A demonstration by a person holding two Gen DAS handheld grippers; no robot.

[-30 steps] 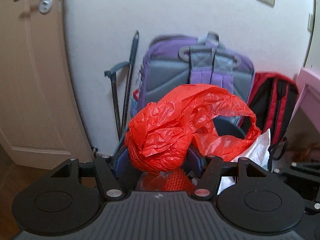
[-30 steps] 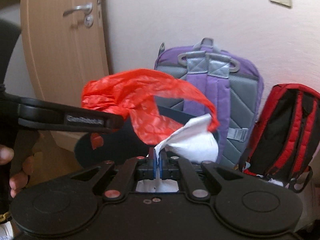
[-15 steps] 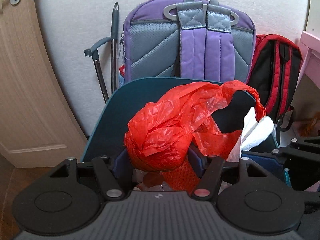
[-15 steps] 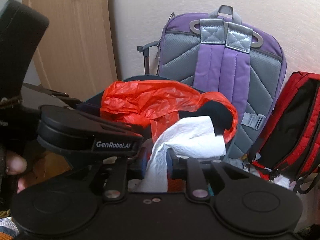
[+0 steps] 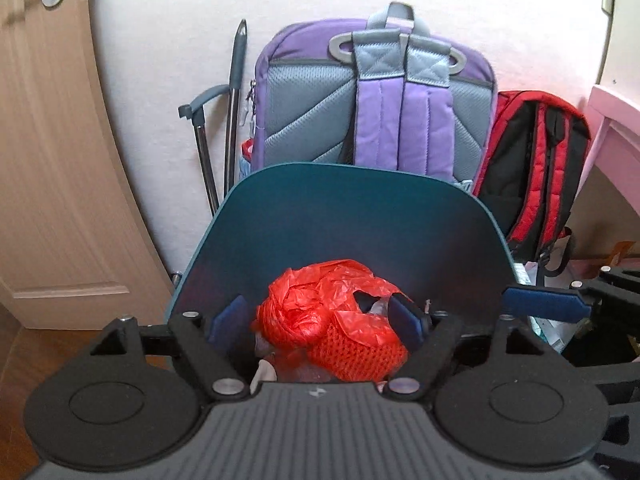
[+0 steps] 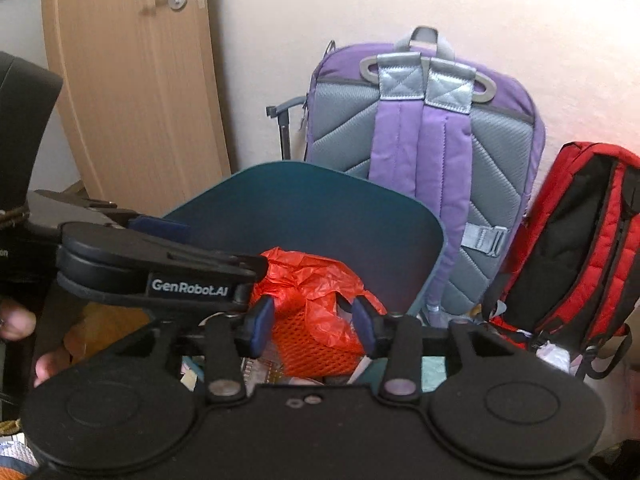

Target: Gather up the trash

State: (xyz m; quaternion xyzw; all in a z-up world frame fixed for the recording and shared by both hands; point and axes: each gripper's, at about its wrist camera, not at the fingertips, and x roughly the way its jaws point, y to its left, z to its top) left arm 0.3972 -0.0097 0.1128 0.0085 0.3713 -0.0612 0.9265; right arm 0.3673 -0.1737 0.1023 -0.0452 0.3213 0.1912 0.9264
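Note:
A crumpled red plastic bag [image 5: 320, 312] lies inside the teal bin [image 5: 352, 232], on top of an orange mesh piece [image 5: 352, 348]. My left gripper [image 5: 316, 320] hangs over it, jaws opening, and the blue pads stand clear of the bag on both sides. In the right wrist view the bag [image 6: 308, 280] and the mesh [image 6: 304, 344] sit below my right gripper [image 6: 312, 322], whose jaws are opening with nothing pressed between them. The left gripper [image 6: 160, 268] reaches in from the left over the bin [image 6: 320, 208]. No white tissue shows.
A purple backpack [image 5: 376, 112] and a red backpack [image 5: 536, 168] lean on the wall behind the bin. A wooden door [image 5: 48, 160] stands at the left, with a grey pole [image 5: 234, 100] beside it. Pink furniture [image 5: 616, 120] is at the right. A person's hand [image 6: 16, 316] shows at the left edge.
Both grippers opened. The red bag fell from the left jaws into the bin. The white tissue left the right jaws and is out of sight.

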